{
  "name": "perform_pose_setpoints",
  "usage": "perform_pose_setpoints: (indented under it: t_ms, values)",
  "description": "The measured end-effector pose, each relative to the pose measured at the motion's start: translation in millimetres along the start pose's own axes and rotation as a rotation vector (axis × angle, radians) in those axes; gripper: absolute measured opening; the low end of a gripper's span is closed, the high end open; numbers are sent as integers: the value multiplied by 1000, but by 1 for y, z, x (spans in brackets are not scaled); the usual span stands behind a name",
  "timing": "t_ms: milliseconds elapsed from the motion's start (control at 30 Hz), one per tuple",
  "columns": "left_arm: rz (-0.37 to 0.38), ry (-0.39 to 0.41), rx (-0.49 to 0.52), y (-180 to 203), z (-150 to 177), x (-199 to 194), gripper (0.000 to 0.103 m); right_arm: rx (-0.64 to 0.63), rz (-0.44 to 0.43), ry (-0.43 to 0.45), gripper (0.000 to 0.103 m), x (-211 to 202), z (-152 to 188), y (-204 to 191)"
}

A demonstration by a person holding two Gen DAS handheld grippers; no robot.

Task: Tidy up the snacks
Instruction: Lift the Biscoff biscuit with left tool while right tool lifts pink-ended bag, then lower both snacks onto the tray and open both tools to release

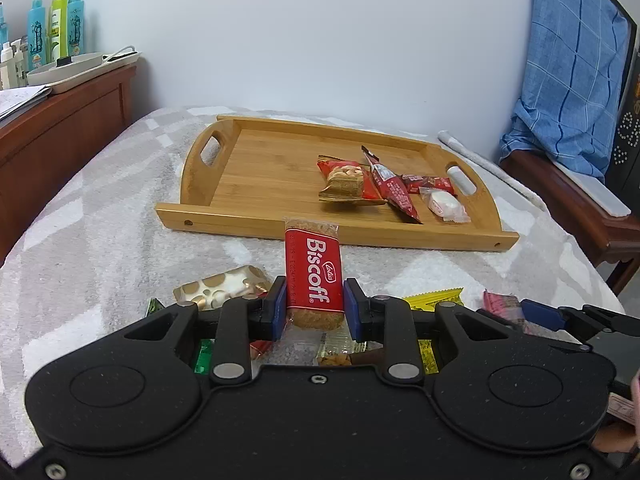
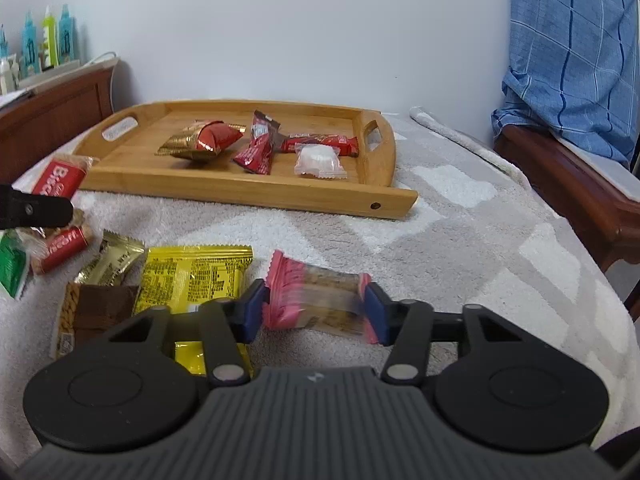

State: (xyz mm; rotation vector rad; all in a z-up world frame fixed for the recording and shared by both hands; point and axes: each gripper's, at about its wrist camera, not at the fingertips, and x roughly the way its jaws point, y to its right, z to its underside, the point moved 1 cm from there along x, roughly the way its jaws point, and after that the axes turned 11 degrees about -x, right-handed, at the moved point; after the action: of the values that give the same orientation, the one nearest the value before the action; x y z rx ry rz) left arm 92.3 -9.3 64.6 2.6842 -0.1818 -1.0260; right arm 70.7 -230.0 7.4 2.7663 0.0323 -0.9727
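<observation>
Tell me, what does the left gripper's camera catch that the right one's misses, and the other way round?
Only the left view shows the gold-spotted white packet. Only the right view shows the brown snack bar and the green packet. Both show the wooden tray, the Biscoff biscuit clamped in the left gripper, and the pink-ended packet between the right gripper's fingers.
</observation>
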Motion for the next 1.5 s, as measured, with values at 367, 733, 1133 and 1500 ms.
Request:
perform_pose_setpoints:
  t_ms: [367,733,1133,1500]
  values:
    - [10,4,-2,3,-6,3,27,57,-23,6,82,-4,-3,10]
    - [8,-1,-5,2,-5,3,27,56,-20,-28,59,7,1,6]
    - [17,3,-15,1,-14,4,27,58,-47,30,54,-11,-9,9]
    - [51,13,-30,7,-60,20,27,123,-71,78,54,-9,-58,42]
